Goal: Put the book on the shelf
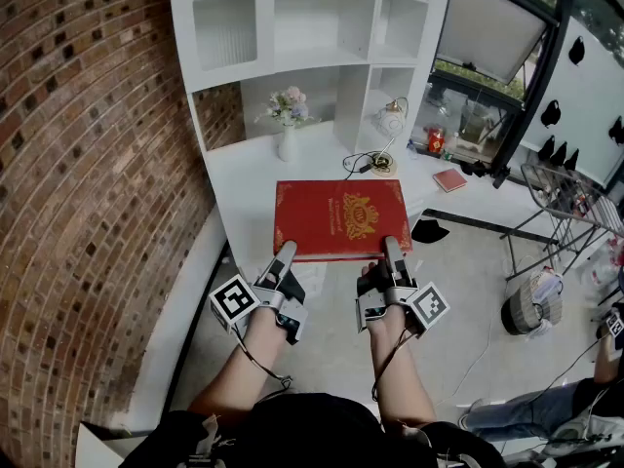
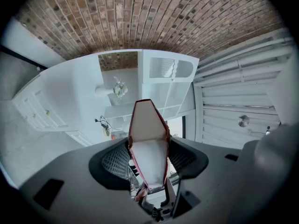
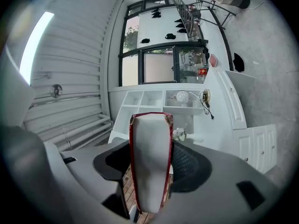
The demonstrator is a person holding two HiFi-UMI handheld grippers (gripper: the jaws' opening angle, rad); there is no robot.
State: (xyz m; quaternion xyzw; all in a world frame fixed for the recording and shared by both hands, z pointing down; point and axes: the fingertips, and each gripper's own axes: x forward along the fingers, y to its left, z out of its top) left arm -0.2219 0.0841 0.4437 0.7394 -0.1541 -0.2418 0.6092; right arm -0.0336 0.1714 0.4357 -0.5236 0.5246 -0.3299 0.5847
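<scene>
1. The large red hardback book with a gold crest on its cover (image 1: 339, 217) lies roughly flat, cover up. It is carried by its near long edge above the near edge of the white counter (image 1: 244, 169), which belongs to a tall white open-fronted shelf unit (image 1: 353, 91). I cannot tell whether the book's far edge touches the counter.
2. The left gripper (image 1: 286, 253) is clamped on the book by its near-left corner. In the left gripper view the pale page block (image 2: 148, 139) sits between the two dark pads, with a red cover pressed on each side.
3. The right gripper (image 1: 392, 252) pinches the book in the same way by its near-right corner. In the right gripper view the page block (image 3: 149, 162) fills the gap between the pads.
4. I judge the step in hand to be the carry towards a compartment. The book is not yet on any shelf.
5. Hold both grips level so the wide book neither twists nor sags between them.
6. Choose a wide bay, since the narrow ones on the right look too small for this cover. The lower wide bay already holds a white vase of pale flowers (image 1: 288, 120), so the bare bay above looks safer.
7. Lift the book clear of the black cable (image 1: 366, 162) near the counter's far right and of the round white object (image 1: 390, 117) behind it.
8. Let the far edge land on the shelf board first and slide the book in. Loosen the jaws only once the board bears the weight.
</scene>
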